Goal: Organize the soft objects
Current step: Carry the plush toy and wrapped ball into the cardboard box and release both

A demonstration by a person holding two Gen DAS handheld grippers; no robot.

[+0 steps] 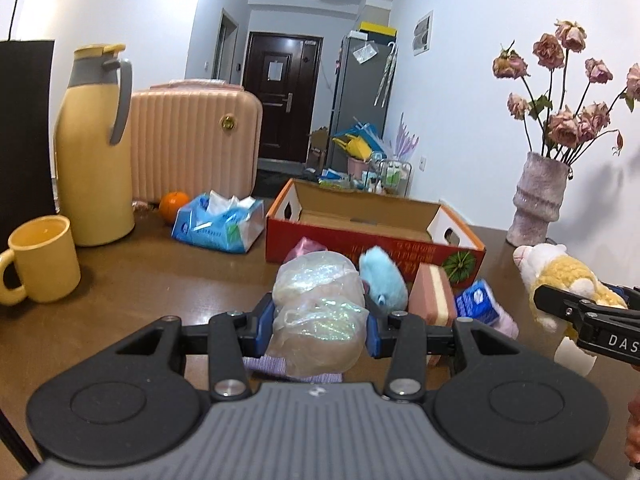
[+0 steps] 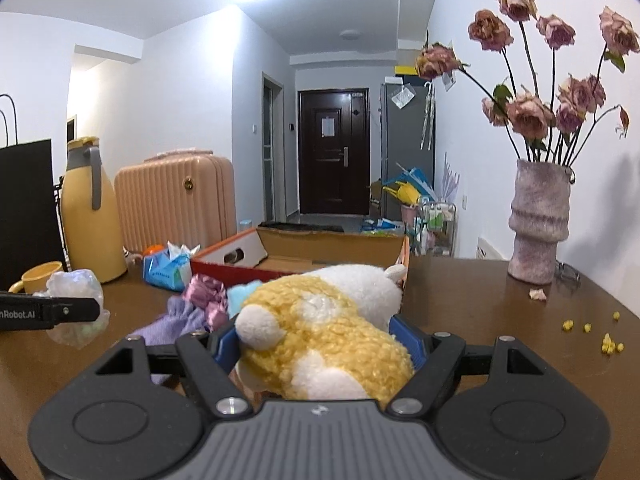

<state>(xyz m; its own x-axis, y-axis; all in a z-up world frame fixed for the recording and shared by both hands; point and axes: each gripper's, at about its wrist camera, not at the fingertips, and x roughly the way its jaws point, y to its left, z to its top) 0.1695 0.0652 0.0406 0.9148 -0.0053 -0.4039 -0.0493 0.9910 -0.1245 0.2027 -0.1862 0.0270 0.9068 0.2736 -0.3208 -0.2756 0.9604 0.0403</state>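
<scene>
My left gripper (image 1: 318, 326) is shut on a clear iridescent plastic bag (image 1: 320, 308) and holds it above the table; the bag also shows in the right wrist view (image 2: 76, 304). My right gripper (image 2: 320, 340) is shut on a yellow-and-white plush toy (image 2: 328, 336), also seen in the left wrist view (image 1: 560, 280). An open red cardboard box (image 1: 376, 240) stands just behind. A blue fluffy toy (image 1: 382, 280), a pink-and-cream sponge block (image 1: 434, 296), a blue tissue pack (image 1: 478, 302) and purple cloth (image 2: 180, 320) lie in front of the box.
A yellow mug (image 1: 40, 260), a yellow thermos jug (image 1: 94, 148), a pink suitcase (image 1: 192, 144), an orange (image 1: 173, 204) and a blue tissue packet (image 1: 220, 224) stand at the left. A vase of dried roses (image 2: 538, 224) stands at the right, with yellow crumbs (image 2: 608, 344) nearby.
</scene>
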